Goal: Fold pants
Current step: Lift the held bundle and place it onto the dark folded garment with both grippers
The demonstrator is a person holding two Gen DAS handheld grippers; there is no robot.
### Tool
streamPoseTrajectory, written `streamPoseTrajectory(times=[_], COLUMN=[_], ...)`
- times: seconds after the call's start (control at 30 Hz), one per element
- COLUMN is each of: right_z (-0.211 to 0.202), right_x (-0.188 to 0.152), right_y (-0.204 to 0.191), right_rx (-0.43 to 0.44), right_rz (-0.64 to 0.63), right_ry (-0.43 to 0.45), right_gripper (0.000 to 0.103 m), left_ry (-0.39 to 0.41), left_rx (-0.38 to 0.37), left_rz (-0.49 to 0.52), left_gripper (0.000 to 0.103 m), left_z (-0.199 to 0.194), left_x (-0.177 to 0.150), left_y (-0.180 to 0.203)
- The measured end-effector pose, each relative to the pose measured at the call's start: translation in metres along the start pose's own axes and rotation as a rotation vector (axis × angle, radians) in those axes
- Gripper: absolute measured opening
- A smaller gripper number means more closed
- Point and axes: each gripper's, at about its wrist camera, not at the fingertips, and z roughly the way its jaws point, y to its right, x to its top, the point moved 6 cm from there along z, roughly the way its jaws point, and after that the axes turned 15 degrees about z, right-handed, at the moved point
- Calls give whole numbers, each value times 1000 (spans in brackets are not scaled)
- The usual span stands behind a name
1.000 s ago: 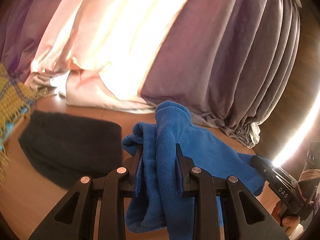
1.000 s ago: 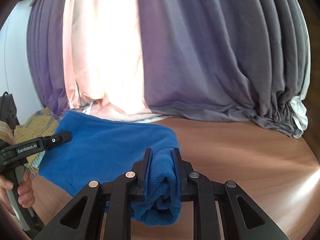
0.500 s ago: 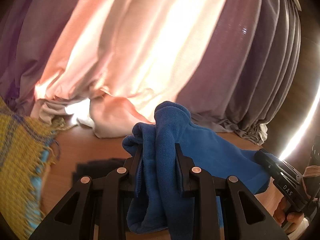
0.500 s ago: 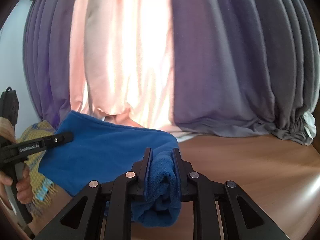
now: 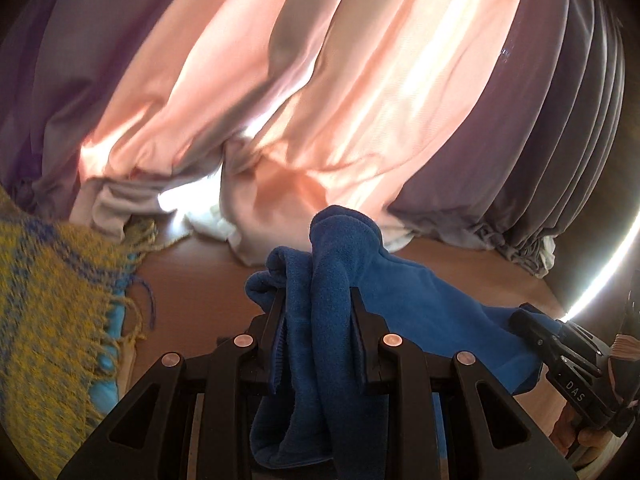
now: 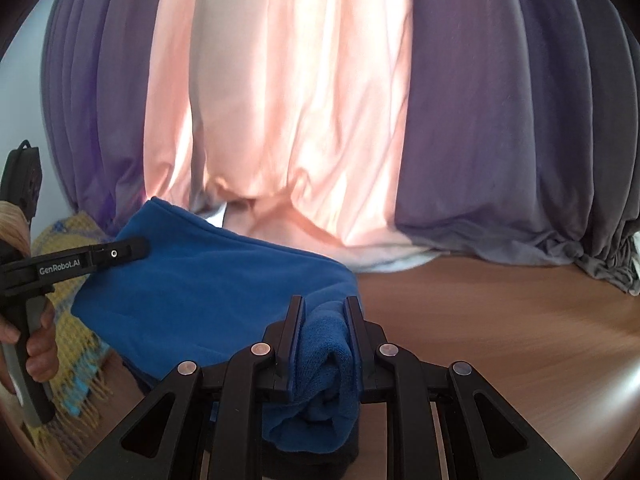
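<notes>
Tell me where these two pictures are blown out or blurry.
Left wrist view: the pink curtain glows backlit, a white glare streak runs down the right edge, and the yellow woven scarf is smeared with blur. Right wrist view: the same curtain is overexposed in the middle, and the wooden table looks streaked at the right.

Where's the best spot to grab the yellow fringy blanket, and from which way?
Probably the tasselled edge of the yellow-and-blue woven blanket, approached from the bare wooden table side: its fringe hangs free there. Both grippers are shut on the blue fleece pants, so one must release first.
</notes>
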Motion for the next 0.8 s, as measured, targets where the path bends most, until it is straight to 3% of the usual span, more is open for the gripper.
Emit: streamPoseTrajectory(times=[0.47, 0.73, 0.8], right_z=[20, 21, 20], right_x=[-55, -70, -72], right_y=[3, 12, 12], right_rx=[-59, -95, -103], right_rz=[3, 34, 34], right_ry=[-112, -148, -152], right_gripper=[21, 24, 28], left_ry=[-91, -106, -118], left_rx=[-9, 30, 47], left_rz=[20, 53, 48], left_gripper=[29, 45, 54], left_z=[19, 14, 12], left_x=[-38, -40, -41], left_y=[-13, -13, -16])
